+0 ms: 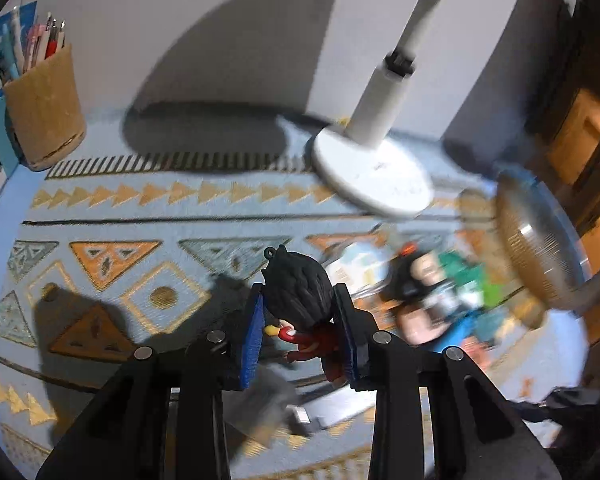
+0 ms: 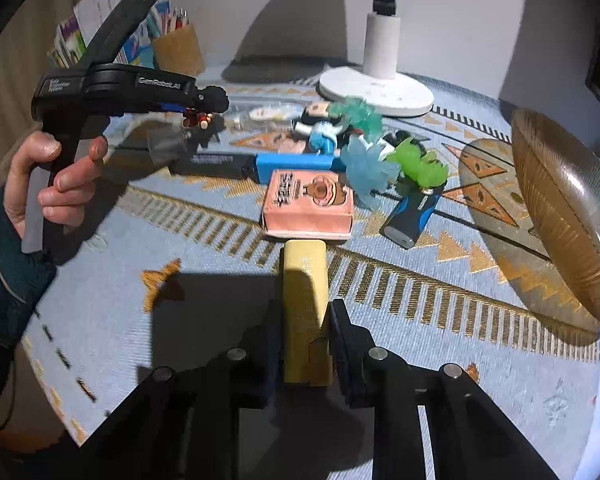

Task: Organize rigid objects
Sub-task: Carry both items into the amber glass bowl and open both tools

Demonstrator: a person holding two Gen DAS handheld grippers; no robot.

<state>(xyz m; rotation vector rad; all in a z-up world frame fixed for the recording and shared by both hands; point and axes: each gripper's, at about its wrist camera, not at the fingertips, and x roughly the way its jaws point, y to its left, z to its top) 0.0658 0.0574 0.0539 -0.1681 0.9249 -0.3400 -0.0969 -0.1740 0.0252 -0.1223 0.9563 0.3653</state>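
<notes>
Yellow rectangular plastic block [image 2: 305, 312] fills our right claw [image 2: 305, 344], the black-haired red-clothed figurine [image 1: 300, 308] our left claw [image 1: 302, 336]; we should steer both steadily toward the ribbed wooden bowl [image 2: 568, 216] at right.

home desk | pen cup [image 1: 44, 108] | lamp base [image 1: 374, 172] | patterned cloth [image 1: 140, 208]

Black-haired figurine [image 1: 298, 292] in red between blue pads [image 1: 253, 344], yellow box [image 2: 305, 304], pink box [image 2: 309, 204] with brown cartoon print, blue cloth [image 2: 204, 292] with gold-and-black triangle and stripe pattern, white lamp base [image 2: 376, 90], ribbed brown bowl [image 2: 568, 216].
</notes>
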